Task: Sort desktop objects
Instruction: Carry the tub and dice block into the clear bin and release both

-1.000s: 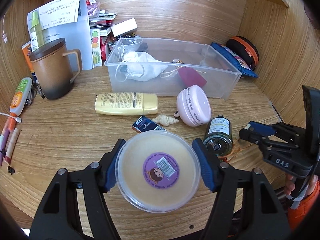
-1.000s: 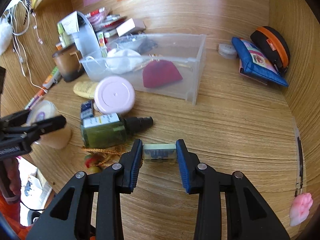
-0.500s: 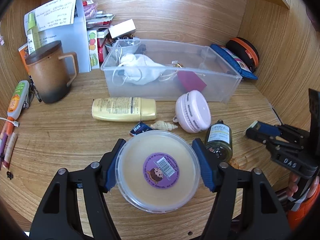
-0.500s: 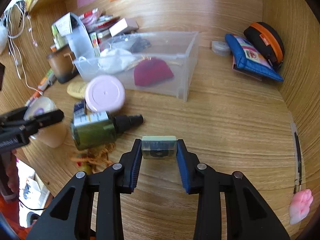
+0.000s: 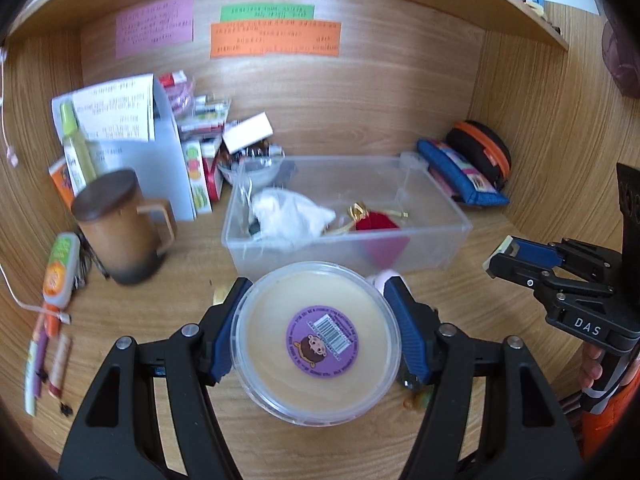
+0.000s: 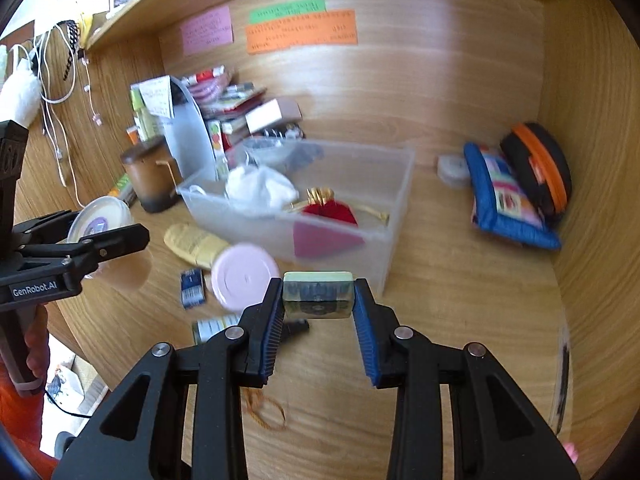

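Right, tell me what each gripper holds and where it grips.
Left gripper: round clear plastic tub with purple sticker, clamped across its rim. Right gripper: small pale green rectangular block, pinched at its two short ends.

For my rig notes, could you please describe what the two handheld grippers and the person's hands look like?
Both grippers, left and right, have matte black angular plastic frames with triangular cut-outs, silver pivot screws and ribbed blue finger pads. White lettering reads "DAS" on the right body and "GenRobot.AI" on the left. Bare fingers and orange clothing show at the handles.
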Action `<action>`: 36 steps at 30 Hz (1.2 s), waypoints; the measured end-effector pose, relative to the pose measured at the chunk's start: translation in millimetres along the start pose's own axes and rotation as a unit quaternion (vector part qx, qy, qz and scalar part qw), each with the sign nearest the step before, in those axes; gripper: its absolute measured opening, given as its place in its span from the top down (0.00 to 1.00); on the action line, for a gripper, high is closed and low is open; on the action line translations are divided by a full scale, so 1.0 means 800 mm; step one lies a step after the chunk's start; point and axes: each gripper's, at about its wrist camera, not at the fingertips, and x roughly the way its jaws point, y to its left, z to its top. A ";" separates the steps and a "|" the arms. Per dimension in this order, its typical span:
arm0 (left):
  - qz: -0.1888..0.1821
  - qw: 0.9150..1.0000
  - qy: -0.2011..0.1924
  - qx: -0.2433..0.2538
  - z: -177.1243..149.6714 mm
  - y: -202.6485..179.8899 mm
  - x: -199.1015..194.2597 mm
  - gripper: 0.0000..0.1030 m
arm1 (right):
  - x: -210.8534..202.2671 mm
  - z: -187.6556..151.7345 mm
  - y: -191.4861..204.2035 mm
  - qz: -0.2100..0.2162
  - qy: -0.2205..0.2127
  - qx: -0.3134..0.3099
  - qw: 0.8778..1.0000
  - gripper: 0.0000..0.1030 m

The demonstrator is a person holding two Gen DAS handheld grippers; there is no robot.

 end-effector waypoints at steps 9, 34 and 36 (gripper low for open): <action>-0.007 0.999 -0.029 0.020 0.065 0.003 -0.002 0.35 | -0.002 0.055 0.007 0.000 -0.036 -0.017 0.999 0.70; -0.040 0.995 0.065 0.063 0.140 -0.010 0.180 0.35 | 0.136 0.118 -0.028 -0.008 0.038 -0.038 0.999 0.70; -0.046 0.994 0.080 0.062 0.142 -0.009 0.197 0.35 | 0.147 0.119 -0.033 -0.011 0.045 -0.040 0.998 0.70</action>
